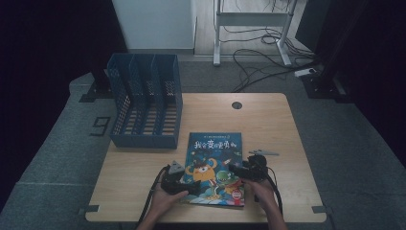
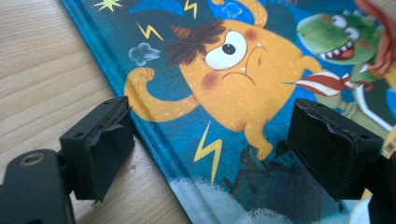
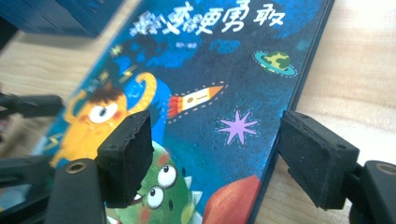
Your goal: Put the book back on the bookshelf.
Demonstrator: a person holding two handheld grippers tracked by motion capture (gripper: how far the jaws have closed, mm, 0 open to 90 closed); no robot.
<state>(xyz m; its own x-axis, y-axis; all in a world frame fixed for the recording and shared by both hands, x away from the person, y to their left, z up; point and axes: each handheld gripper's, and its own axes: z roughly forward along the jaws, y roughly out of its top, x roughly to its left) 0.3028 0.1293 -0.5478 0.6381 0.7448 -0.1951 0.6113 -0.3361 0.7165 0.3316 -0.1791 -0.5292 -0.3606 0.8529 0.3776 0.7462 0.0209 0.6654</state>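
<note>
Both grippers, left (image 1: pixel 184 184) & right (image 1: pixel 239 171), fingers wide open, straddling the blue cartoon-monster picture book (image 1: pixel 216 165) edges, gripping nothing. Flat cover prob. slips on the wood surface (image 1: pixel 273 129) when pinched.

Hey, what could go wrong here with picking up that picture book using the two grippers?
1. The book lies flat on the table, so the jaws may skid over its edges instead of getting under them.
2. The left gripper and right gripper each straddle a side edge with open jaws; an uneven lift might tilt or bend the cover.
3. The blue file rack stands close behind, so a swung book might knock it.
</note>
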